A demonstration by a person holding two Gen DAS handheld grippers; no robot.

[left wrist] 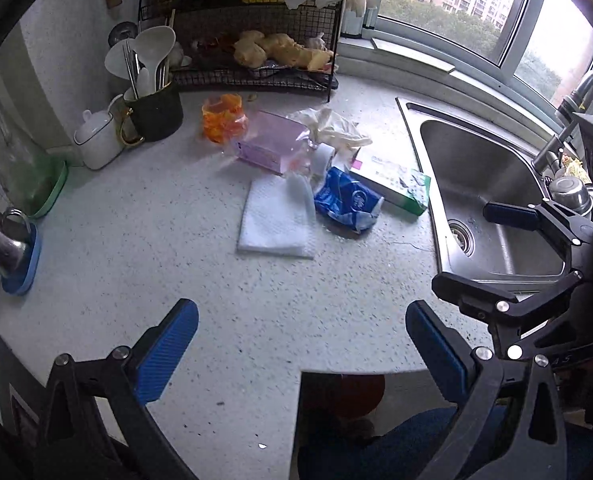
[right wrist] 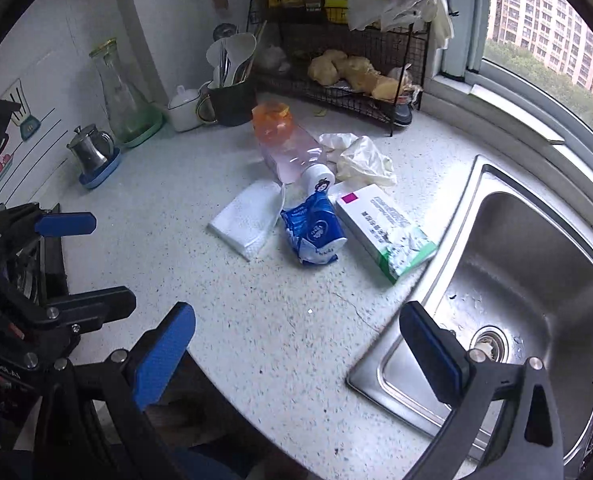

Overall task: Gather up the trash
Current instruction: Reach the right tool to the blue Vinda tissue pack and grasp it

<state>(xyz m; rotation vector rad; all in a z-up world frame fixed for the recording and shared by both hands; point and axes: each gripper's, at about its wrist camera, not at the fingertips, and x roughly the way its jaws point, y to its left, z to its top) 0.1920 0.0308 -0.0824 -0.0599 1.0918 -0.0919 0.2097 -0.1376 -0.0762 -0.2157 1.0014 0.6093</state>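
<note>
Trash lies in a cluster on the speckled counter [left wrist: 176,280]: a white paper towel [left wrist: 274,222] [right wrist: 246,220], a crumpled blue wrapper [left wrist: 346,200] [right wrist: 314,232], a white and green box [left wrist: 392,182] [right wrist: 386,230], a pink plastic bottle on its side with an orange base [left wrist: 264,142] [right wrist: 286,144], and crumpled white gloves [left wrist: 332,128] [right wrist: 362,158]. My left gripper [left wrist: 302,344] is open and empty, short of the paper towel. My right gripper [right wrist: 296,344] is open and empty, over the counter's front edge; it also shows in the left wrist view [left wrist: 476,252].
A steel sink [right wrist: 536,280] lies to the right. A black wire rack [left wrist: 256,60] with ginger, a utensil mug [left wrist: 156,108], a white pot [left wrist: 98,140], a glass carafe [right wrist: 122,92] and a steel jug [right wrist: 90,152] stand at the back and left.
</note>
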